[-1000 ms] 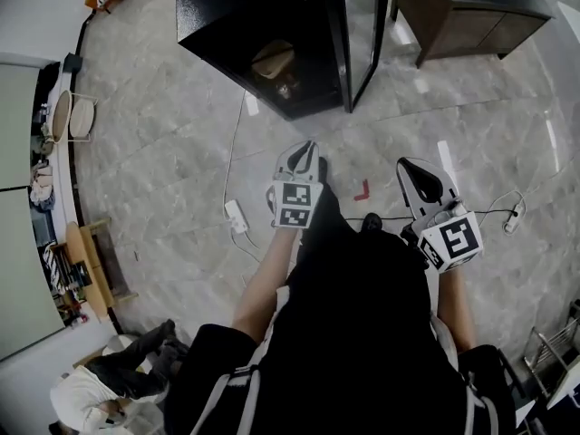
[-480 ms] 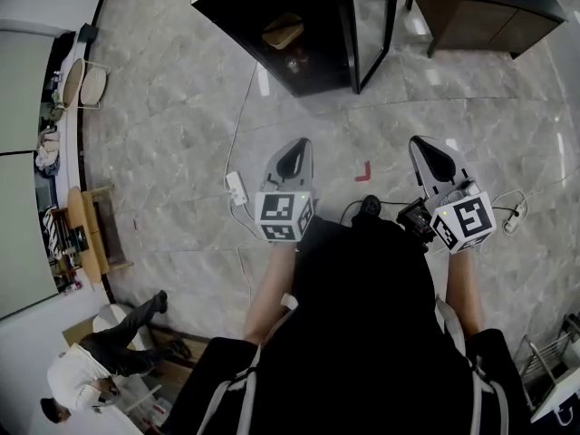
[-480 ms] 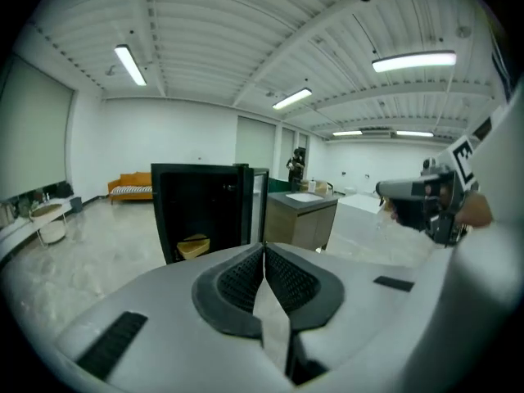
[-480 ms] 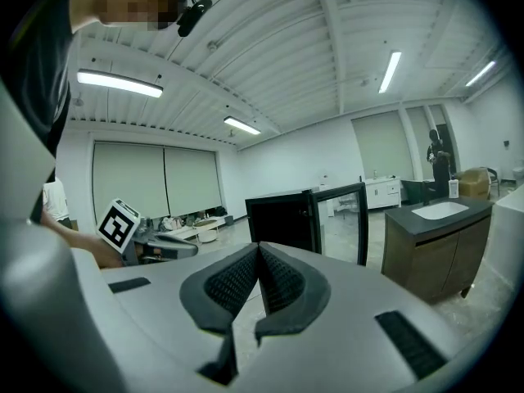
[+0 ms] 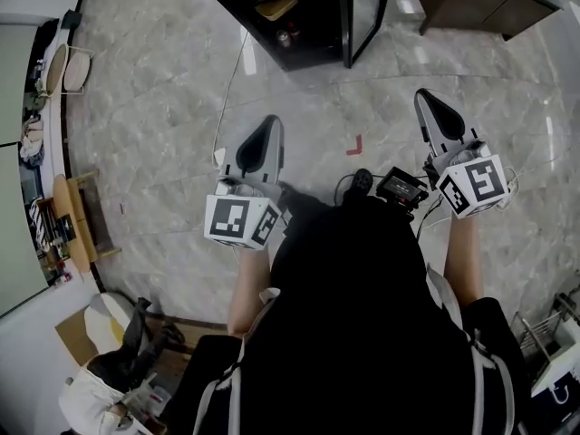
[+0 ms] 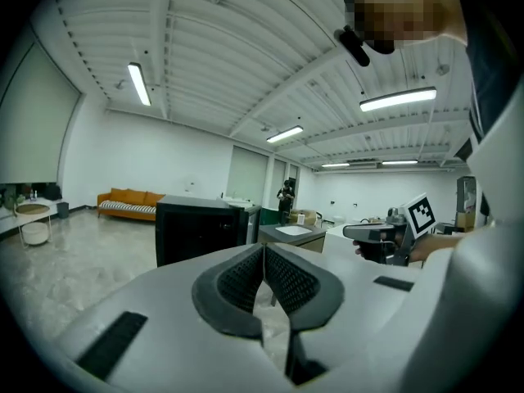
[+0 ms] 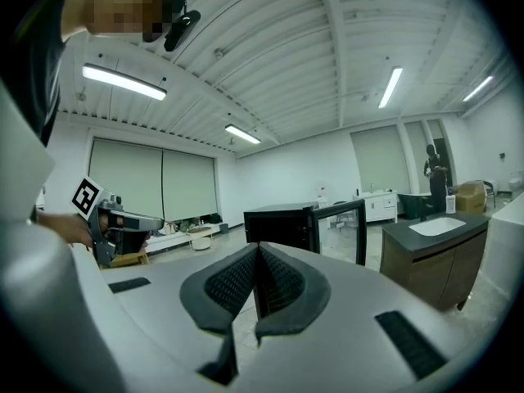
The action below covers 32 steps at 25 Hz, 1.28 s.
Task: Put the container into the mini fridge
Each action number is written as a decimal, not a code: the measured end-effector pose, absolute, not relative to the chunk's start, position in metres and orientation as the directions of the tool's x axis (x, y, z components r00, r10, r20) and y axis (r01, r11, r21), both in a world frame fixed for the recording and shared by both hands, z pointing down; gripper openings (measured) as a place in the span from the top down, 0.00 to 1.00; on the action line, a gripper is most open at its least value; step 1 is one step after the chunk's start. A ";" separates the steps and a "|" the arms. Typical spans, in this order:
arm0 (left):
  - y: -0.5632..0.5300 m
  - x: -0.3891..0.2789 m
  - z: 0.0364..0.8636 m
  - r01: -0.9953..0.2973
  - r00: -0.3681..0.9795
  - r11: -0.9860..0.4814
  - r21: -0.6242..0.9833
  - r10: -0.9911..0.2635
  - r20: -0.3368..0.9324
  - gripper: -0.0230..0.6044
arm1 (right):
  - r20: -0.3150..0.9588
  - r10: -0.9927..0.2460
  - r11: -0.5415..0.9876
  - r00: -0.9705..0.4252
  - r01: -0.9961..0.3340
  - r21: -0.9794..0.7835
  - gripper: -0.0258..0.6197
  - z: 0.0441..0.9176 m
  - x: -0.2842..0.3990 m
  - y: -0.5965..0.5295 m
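Observation:
The black mini fridge (image 5: 272,7) stands open at the top of the head view, its glass door (image 5: 367,12) swung out to the right. Inside it lies a container with a yellowish lid (image 5: 276,4), and a small can (image 5: 286,36) sits in front of that. My left gripper (image 5: 265,125) is shut and holds nothing, well short of the fridge. My right gripper (image 5: 426,100) is also shut and empty, off to the right. The left gripper view shows the fridge (image 6: 196,228) beyond its own closed jaws (image 6: 264,248). In the right gripper view the fridge (image 7: 282,228) and its door (image 7: 340,228) lie past the closed jaws (image 7: 258,248).
A dark wooden cabinet with a sink (image 5: 480,3) stands right of the fridge. A white cable (image 5: 231,89) runs over the floor and a red corner mark (image 5: 354,144) is taped between the grippers. A low shelf (image 5: 72,220) lines the left wall, with a seated person (image 5: 109,379) at bottom left.
The fridge has slid toward the top edge as the view backed away. Both grippers have spread apart, the left one out to the left. Both stay shut and empty.

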<state>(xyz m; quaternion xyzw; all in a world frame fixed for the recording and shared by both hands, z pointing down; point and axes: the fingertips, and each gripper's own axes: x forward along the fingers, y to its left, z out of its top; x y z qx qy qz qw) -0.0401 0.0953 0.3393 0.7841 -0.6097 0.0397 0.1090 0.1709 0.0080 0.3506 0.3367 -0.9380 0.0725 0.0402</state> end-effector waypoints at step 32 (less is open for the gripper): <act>0.099 -0.017 0.334 -0.945 0.328 -0.318 0.078 -0.923 0.203 0.90 | 0.116 -0.625 0.769 -0.772 -0.635 -0.075 0.93 0.343 0.171 0.037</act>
